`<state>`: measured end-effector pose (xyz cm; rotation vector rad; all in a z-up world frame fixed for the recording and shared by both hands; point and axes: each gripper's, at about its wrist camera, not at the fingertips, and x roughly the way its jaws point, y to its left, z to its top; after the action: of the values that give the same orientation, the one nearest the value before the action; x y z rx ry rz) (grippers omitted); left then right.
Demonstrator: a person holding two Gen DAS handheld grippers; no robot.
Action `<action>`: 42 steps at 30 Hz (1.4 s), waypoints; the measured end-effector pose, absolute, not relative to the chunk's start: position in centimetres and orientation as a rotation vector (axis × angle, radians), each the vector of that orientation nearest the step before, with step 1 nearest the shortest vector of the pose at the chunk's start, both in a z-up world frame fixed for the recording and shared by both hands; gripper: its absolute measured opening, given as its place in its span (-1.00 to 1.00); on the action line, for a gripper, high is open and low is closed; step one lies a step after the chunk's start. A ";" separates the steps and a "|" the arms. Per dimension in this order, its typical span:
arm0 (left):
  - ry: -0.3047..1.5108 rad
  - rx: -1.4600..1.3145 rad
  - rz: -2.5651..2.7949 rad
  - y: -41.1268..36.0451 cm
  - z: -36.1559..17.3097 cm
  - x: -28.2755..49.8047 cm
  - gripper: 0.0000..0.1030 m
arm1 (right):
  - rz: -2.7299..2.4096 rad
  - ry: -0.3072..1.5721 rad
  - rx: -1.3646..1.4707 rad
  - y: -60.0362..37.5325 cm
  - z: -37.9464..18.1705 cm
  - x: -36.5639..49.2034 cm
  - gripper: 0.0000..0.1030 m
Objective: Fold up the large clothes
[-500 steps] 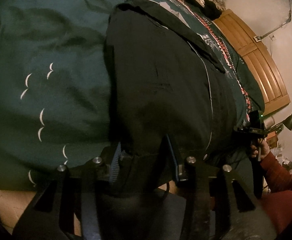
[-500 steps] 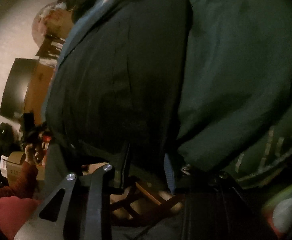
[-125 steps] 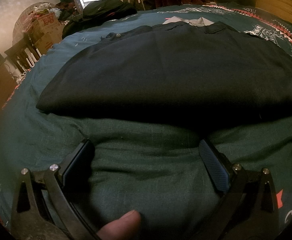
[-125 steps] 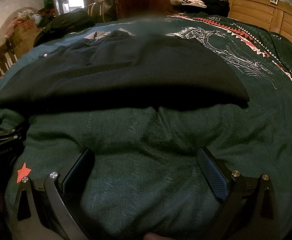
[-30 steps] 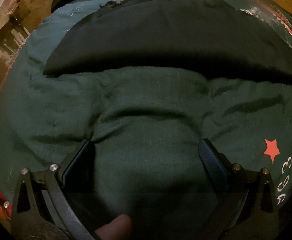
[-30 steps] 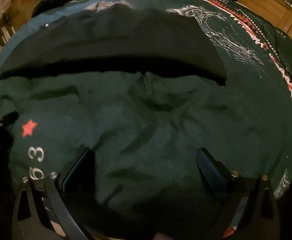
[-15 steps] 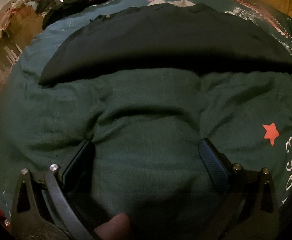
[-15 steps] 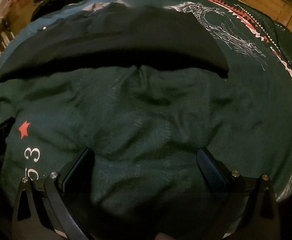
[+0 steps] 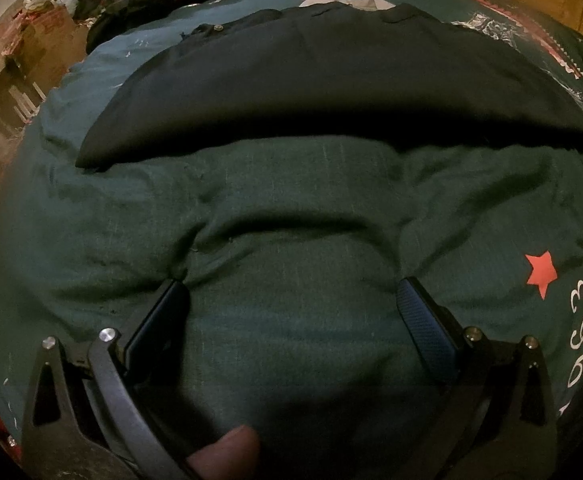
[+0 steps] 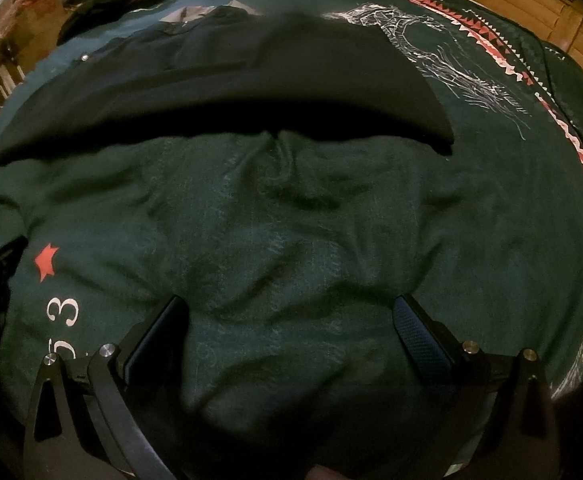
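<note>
Both grippers' fingers (image 9: 423,320) spread, pressing bedspread (image 9: 291,208).

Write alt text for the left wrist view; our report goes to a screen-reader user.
The open left gripper hovers over a rumpled green bedcover. Beyond lies a folded black garment, clear of the fingers.

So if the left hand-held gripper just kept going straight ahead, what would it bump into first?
Probably the green bedspread. The left hand-held gripper is open with that wrinkled cloth bunched right between its fingers. The folded black garment lies farther on, though depth is hard to judge here.
</note>
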<state>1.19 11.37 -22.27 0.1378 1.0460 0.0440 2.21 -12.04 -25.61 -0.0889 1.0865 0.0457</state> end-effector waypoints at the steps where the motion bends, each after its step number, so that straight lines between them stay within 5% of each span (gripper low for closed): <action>1: 1.048 0.136 0.046 11.4 -22.3 1.2 1.00 | 0.046 1.086 -0.089 -12.0 -25.6 2.2 1.00; 42: 1.039 0.133 0.049 11.5 -22.4 1.1 1.00 | 0.051 1.088 -0.089 -12.2 -25.6 2.2 1.00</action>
<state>1.10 11.53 -22.40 0.1332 1.0390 0.0488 2.21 -12.18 -25.60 -0.0893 1.0876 0.0514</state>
